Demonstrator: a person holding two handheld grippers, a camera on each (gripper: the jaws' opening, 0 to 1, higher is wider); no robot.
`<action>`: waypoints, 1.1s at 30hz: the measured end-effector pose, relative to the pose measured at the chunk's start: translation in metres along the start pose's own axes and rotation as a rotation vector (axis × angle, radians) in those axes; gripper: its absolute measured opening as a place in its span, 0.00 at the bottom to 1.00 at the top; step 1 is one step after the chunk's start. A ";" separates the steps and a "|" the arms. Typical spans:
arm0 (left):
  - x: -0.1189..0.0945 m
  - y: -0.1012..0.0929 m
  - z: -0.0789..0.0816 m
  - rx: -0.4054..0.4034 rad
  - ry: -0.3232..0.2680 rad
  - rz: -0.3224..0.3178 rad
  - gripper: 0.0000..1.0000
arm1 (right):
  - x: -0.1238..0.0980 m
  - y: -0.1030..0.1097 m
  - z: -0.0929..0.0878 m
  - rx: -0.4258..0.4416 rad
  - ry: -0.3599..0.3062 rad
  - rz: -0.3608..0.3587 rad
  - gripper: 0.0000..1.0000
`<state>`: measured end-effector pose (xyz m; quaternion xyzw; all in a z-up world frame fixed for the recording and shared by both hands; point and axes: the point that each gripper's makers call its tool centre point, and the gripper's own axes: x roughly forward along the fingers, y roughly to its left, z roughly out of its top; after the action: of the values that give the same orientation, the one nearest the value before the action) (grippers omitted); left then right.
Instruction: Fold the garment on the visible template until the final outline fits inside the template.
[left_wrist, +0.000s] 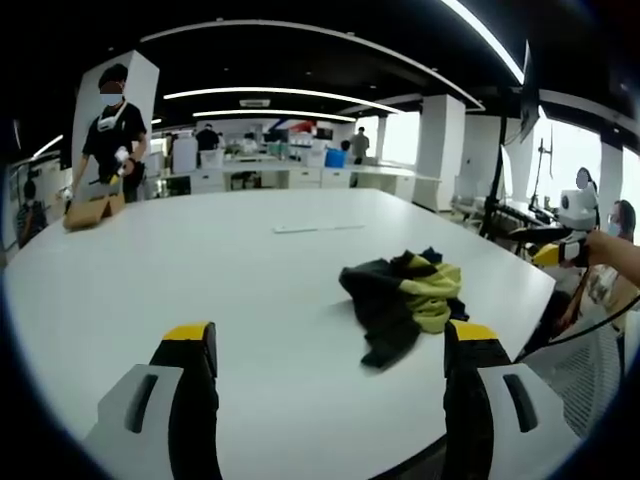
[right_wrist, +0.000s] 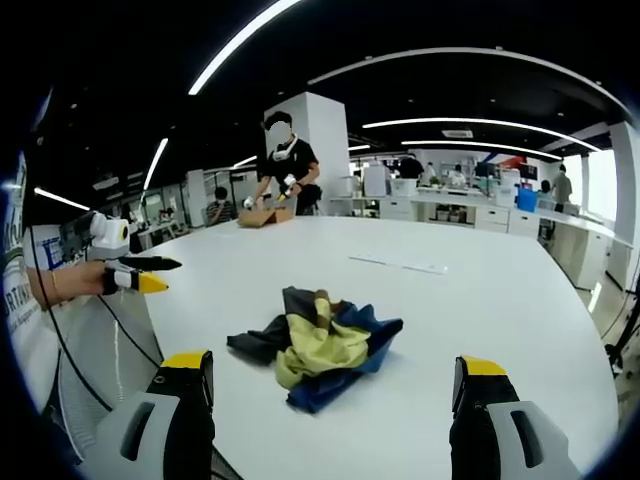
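Ahead of both claws, out on the white surface (left_wrist: 150, 290), the garment (left_wrist: 405, 300) lies crumpled in a loose heap of black, yellow-green and blue cloth, not yet spread or folded. From the left claw (left_wrist: 330, 350) it sits forward and to the right, close to the right-hand jaw; from the right claw (right_wrist: 330, 385) the garment (right_wrist: 315, 345) lies almost dead ahead, slightly left of centre. Neither touches it, and both stand spread wide, holding nothing. By my reading the right claw is a little better lined up for a first grab. The heap has no clear long axis; it is roughly as wide as deep. No template outline can be made out beneath it. A thin pale strip (left_wrist: 318, 228) lies farther back. No brand or writing on the garment is legible.
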<state>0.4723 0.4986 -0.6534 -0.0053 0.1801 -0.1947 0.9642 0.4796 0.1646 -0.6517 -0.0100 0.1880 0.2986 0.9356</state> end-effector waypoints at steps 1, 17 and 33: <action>0.000 0.000 0.000 0.000 0.000 -0.002 0.90 | 0.000 0.000 0.000 0.000 -0.001 0.001 0.99; 0.000 0.000 0.002 -0.003 -0.008 -0.009 0.86 | 0.002 0.003 0.001 0.000 -0.006 0.017 0.99; 0.011 -0.003 0.000 0.000 -0.007 -0.055 0.80 | 0.019 0.002 0.000 0.014 -0.012 0.045 0.94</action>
<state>0.4805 0.4913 -0.6568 -0.0111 0.1766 -0.2213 0.9590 0.4925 0.1771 -0.6582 0.0026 0.1845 0.3184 0.9298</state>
